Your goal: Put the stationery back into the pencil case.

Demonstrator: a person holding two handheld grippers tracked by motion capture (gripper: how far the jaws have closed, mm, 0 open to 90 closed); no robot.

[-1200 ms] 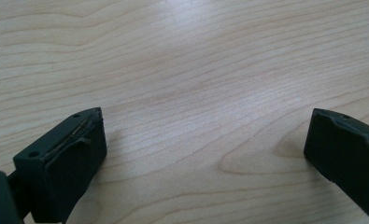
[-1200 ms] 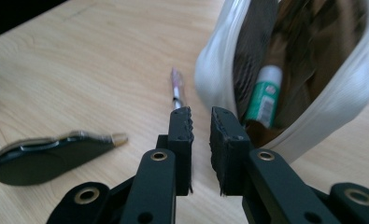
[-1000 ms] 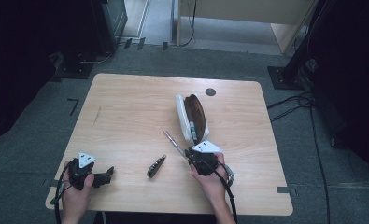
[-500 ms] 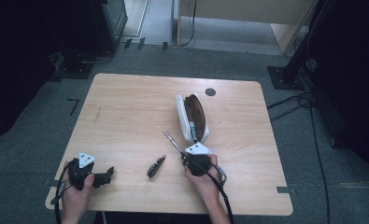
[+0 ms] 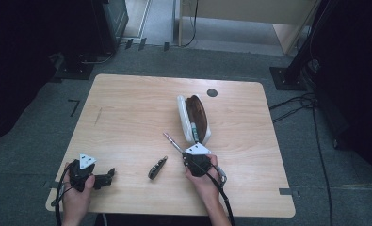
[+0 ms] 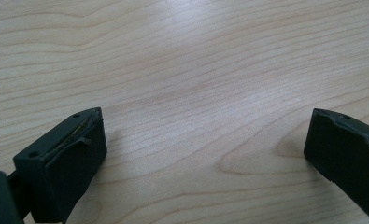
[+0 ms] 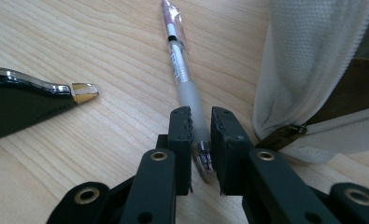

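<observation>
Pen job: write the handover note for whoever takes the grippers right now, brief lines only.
Right gripper: jaws have just been closing around the grip end of the pen, which lies flat on the table; not lifted yet.
Left gripper: open, holding nothing, low over the table's near left corner.
Pencil case: open, lying just beyond the pen.
Black clip-like item: lies to the left of the right gripper, untouched.
Done: the pen is between the jaws.
Left, probably: lift the pen and put it in the pencil case.
</observation>
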